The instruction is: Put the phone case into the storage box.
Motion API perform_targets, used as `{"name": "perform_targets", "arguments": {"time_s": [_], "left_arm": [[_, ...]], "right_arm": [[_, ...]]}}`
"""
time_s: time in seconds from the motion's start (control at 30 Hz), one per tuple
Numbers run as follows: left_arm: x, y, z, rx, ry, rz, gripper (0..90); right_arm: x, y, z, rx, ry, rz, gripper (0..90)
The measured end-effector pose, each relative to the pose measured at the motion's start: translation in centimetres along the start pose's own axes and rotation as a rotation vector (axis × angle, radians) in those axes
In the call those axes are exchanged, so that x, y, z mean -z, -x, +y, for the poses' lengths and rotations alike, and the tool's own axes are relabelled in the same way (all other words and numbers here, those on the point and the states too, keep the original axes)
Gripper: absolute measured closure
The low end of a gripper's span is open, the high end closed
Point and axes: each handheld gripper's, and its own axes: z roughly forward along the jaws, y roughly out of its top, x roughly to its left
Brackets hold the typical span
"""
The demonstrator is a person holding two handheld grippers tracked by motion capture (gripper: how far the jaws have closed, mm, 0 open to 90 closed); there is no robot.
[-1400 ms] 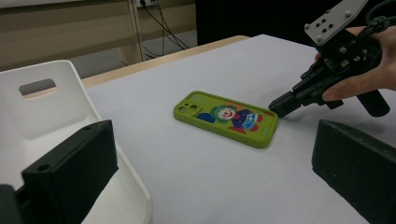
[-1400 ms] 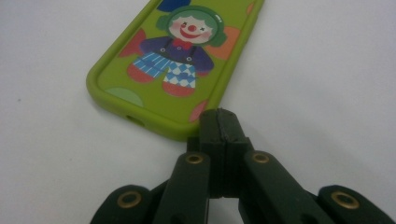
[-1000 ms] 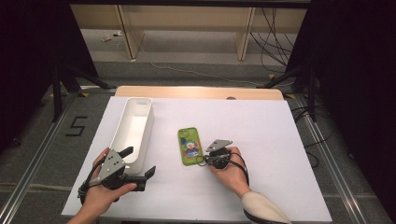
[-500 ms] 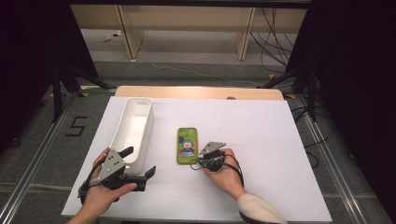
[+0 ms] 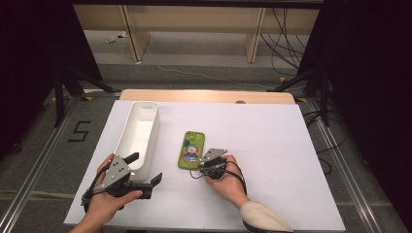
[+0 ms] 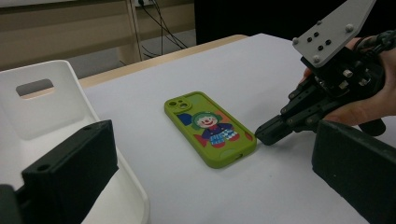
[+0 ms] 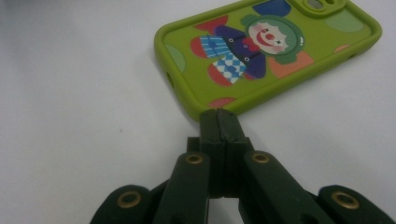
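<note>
Green case (image 7: 261, 51): it lies flat on the table (image 5: 291, 145), beside the bin (image 5: 138, 136).
Right gripper (image 7: 219, 116): I see its jaws pressed together, touching the case corner.
Left gripper (image 5: 145, 172): jaws apart, holding nothing.
Risk: if I push, I think the closed tips only slide the case away.

The lime-green phone case with a printed clown figure (image 7: 261, 56) looks like soft matt rubber or silicone, smooth, with a flat-finished colour print, and the long white plastic bin (image 5: 137, 136) has a smooth, faintly satin surface. The right gripper (image 7: 219, 119) shows matt black plastic jaws and linkage arms with brass-coloured rivets and a dull grey metal top plate with dark screws; the left gripper (image 5: 144, 171) has matt, slightly grainy black jaw blocks. The white table top (image 5: 272, 131) is smooth and matt, like paper or laminate, edged at the far side by a pale wooden strip (image 5: 206, 95).
</note>
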Motion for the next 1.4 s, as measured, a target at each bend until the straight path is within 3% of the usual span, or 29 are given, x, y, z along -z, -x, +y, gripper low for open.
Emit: {"name": "perform_targets", "arguments": {"time_s": [0.77,0.87,1.13,1.17,1.2,1.23,1.3,1.33,1.4], "left_arm": [[-0.1,0.0,0.0,0.001,-0.003,0.003,0.0],[0.0,-0.1,0.0,0.002,-0.007,0.002,0.0],[0.1,-0.1,0.5,0.021,-0.022,-0.003,0.0],[0.1,-0.1,0.6,0.021,-0.021,-0.006,0.0],[0.1,-0.1,0.8,0.024,-0.021,-0.005,0.0],[0.1,-0.1,1.0,0.026,-0.019,-0.006,0.0],[0.1,-0.2,1.3,0.027,-0.021,-0.005,0.0],[0.0,-0.2,1.5,0.024,-0.022,-0.005,0.0],[-0.3,-0.2,1.8,0.019,-0.027,-0.002,0.0]], "right_arm": [[-0.7,-0.6,0.5,0.009,0.016,0.014,90.0],[-0.5,-0.6,0.4,-0.008,0.024,0.016,90.0],[2.8,1.3,0.3,-0.081,0.119,0.034,70.3],[3.3,1.5,0.2,-0.092,0.137,0.032,65.8],[4.3,1.8,-0.1,-0.121,0.172,0.041,54.5],[4.3,1.8,-0.1,-0.121,0.172,0.041,54.5],[5.8,2.3,-0.7,-0.144,0.215,0.051,40.0],[5.8,2.3,-0.7,-0.144,0.215,0.051,40.0],[6.6,2.4,-1.2,-0.148,0.232,0.045,31.4]]}}
